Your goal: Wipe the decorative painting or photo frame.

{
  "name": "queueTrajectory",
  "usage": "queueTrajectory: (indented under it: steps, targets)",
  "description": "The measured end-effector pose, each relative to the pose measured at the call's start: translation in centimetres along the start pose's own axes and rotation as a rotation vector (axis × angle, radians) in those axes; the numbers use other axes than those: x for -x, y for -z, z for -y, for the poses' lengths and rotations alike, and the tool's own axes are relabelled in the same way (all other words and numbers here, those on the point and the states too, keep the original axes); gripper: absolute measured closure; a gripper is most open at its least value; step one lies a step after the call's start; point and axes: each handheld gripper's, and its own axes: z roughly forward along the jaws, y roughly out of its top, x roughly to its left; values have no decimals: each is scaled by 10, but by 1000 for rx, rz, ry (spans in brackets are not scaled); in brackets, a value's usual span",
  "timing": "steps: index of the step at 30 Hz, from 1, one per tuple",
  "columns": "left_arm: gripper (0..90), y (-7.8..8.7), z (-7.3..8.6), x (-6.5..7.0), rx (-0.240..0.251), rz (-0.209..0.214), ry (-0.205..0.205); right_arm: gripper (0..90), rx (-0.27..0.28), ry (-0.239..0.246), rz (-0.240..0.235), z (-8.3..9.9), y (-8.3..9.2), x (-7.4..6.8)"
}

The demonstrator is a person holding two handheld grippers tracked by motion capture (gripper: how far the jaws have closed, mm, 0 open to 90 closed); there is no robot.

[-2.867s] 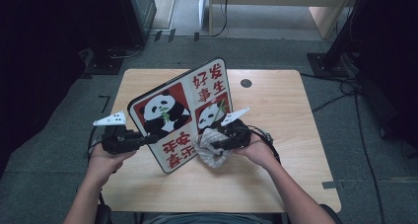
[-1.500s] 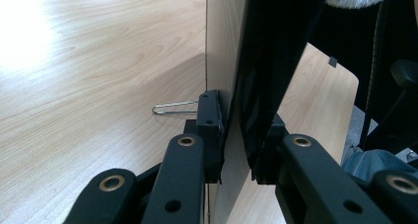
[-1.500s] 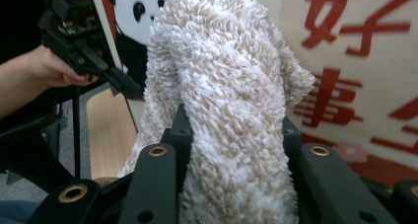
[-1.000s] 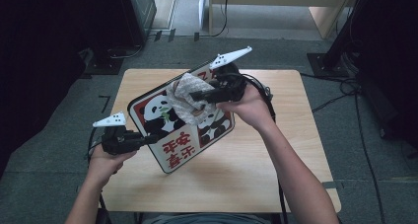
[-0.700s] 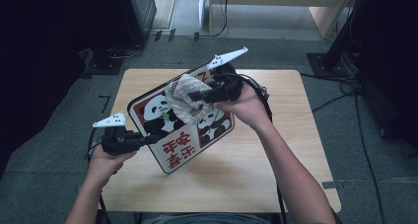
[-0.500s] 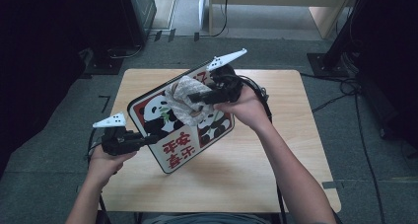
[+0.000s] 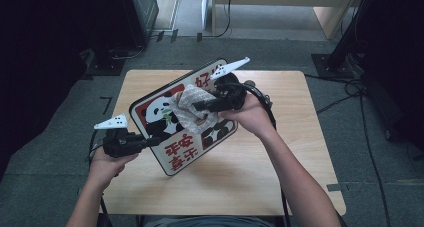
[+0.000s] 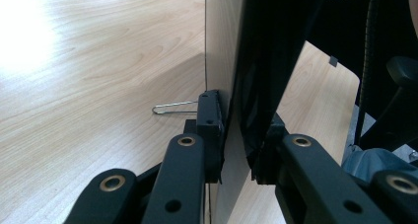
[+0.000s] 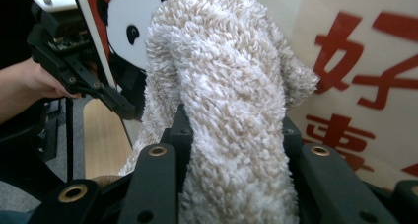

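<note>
A sign board (image 7: 176,156) with panda pictures and red characters stands tilted on its edge over the wooden table (image 7: 280,177). My left gripper (image 7: 150,141) is shut on the board's left edge; in the left gripper view its jaws (image 8: 236,135) pinch the thin board edge (image 8: 222,46). My right gripper (image 7: 197,107) is shut on a fluffy beige cloth (image 7: 187,104), which presses against the board's printed face beside a panda. In the right gripper view the cloth (image 9: 231,86) bulges up between the jaws of the right gripper (image 9: 234,135), with the board (image 9: 374,61) behind it.
A thin wire loop (image 8: 172,107) lies on the table by the board's back. Black cables (image 7: 260,94) trail from the right gripper. Dark equipment (image 7: 135,7) and floor cables (image 7: 370,117) surround the table.
The right gripper with the cloth went from the board's near right part up to its upper middle, then slid slightly left. The left gripper has held still on the board's edge.
</note>
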Motion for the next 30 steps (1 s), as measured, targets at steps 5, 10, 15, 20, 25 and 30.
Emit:
queueTrajectory:
  steps: [5, 10, 15, 20, 25, 30]
  targets:
    - [787, 0, 0, 0, -1, -1, -2, 652, 1, 5, 7, 8, -3, 0]
    - [787, 0, 0, 0, -2, -1, -2, 652, -8, 8, 8, 14, -6, -1]
    - [787, 0, 0, 0, 0, -1, 0, 652, -22, 4, 4, 21, -10, -1]
    - [787, 0, 0, 0, -1, -2, -3, 652, -30, -10, 3, 29, -15, 0]
    - [787, 0, 0, 0, -2, -1, -1, 652, -39, -3, 8, 34, -18, -1]
    - [786, 0, 0, 0, -3, 0, 0, 651, -51, -4, 9, 41, -22, -1]
